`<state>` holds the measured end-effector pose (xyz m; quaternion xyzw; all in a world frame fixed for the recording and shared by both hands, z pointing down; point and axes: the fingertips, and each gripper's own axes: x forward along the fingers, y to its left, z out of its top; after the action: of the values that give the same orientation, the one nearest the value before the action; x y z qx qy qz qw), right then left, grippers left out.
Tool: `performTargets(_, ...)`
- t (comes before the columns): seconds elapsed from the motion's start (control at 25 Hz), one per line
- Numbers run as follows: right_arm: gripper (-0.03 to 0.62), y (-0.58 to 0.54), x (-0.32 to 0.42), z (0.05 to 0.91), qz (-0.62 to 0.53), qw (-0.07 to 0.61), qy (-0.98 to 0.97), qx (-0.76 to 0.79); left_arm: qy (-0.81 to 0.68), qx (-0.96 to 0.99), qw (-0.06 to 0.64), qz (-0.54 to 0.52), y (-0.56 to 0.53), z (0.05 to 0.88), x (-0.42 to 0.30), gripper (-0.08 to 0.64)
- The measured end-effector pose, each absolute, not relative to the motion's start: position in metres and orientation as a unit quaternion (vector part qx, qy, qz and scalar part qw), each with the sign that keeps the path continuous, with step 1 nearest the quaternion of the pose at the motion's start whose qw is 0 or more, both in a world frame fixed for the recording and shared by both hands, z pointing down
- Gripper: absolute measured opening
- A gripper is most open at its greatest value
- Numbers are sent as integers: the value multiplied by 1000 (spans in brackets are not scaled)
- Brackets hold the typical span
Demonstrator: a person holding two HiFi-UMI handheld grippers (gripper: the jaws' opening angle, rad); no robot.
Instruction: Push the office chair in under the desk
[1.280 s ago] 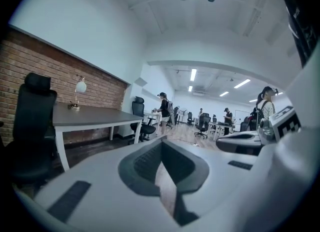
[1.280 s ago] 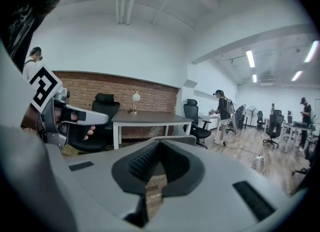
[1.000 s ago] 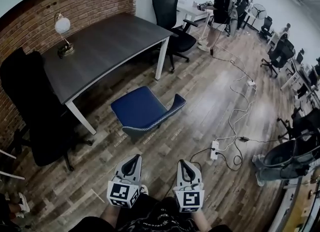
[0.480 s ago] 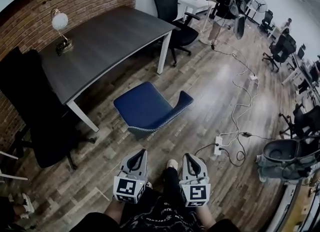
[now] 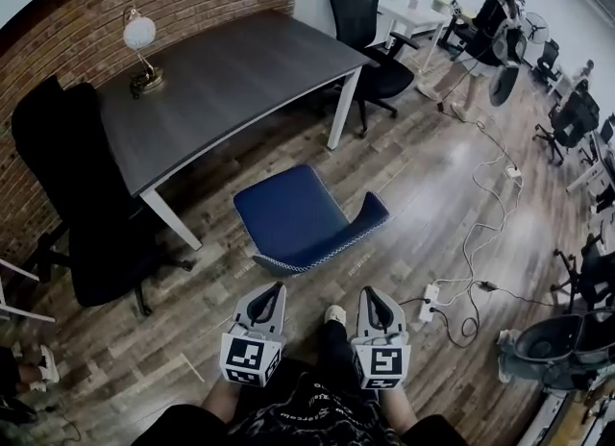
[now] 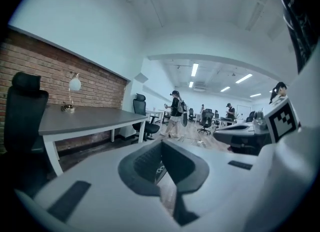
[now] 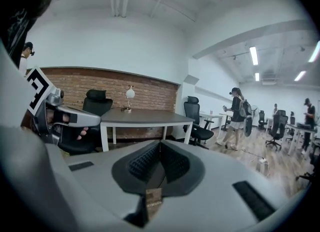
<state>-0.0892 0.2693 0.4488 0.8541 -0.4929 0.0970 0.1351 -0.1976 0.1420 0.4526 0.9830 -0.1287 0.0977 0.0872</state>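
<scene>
We hold both grippers low in front of us, the left gripper and the right gripper side by side, each with its jaws clenched together on nothing. Just beyond their tips stands the blue office chair, its low backrest on the right side, its seat near the desk but not under it. Further on is the dark desk, with a table lamp at its brick-wall end. We judge this the approach, with no contact yet. Next we must set the closed tips against the backrest and push steadily toward the desk, guarding against the chair swivelling aside.
</scene>
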Motion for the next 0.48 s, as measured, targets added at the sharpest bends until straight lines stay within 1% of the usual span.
performTargets(0.36, 5, 239, -15, 456, 107, 159, -553, 811, -148, 978, 86, 123, 139, 458, -132, 8)
performTargets(0.48, 5, 233, 10, 464, 123, 163, -562, 801, -157, 974, 101, 127, 136, 461, -118, 8)
